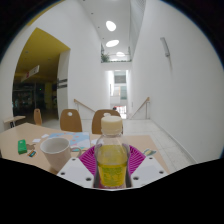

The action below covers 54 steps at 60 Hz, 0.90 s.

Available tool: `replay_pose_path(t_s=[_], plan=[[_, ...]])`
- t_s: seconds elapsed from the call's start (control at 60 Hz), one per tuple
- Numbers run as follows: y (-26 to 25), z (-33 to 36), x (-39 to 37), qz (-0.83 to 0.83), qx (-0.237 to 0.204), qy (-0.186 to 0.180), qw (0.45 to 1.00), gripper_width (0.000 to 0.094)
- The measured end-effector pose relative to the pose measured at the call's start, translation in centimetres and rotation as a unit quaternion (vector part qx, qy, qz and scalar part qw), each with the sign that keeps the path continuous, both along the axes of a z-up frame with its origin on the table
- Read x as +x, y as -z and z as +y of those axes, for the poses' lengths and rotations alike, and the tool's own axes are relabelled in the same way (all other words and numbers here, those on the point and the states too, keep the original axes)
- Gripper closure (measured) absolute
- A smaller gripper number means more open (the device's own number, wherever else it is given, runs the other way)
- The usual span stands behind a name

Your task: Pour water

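Right now the tool [110,172] is gripping a bottle [110,157] between its two fingers, with the pink pads [88,160] pressing against the bottle from either side. The bottle is standing upright in the grasp, it is showing a yellowish liquid through its clear wall, and a pale cap [111,125] is sitting on its neck. Just ahead of the tool and off to its left, a white cup [55,153] is resting on the tabletop [140,145], apart from the bottle, with its open mouth facing up. Farther to the left of the cup, a small green thing [22,147] is lying on the tabletop; what it is cannot be told. Beyond the tool, two wooden chairs [71,121] are standing at the far edge of the tabletop, one of them partly hiding behind the bottle's cap. Past the chairs a bright hallway [119,85] is opening between white walls, with round ceiling lights [111,26] shining overhead, and a yellow wall [38,55] is showing far off to the left.
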<state>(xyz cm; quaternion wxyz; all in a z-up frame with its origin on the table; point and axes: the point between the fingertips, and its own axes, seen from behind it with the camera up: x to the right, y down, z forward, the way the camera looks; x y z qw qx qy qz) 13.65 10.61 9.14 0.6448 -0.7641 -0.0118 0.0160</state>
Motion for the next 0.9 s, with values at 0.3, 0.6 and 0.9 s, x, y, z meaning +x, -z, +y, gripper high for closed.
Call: replay_pose_path(t_s=[0.3, 0.6, 0.9], plan=[[0.5, -0.2, -0.4, -0.004, -0.001, -0.016, 1.000, 0.0453], [2.1, -3.2, -1.1, -0.041, -0.048, -0.018, 0.998, 0.0068], [1.6, -13.8, -4.7, 0.059, -0.060, -0.072, 0.994, 0.0078]])
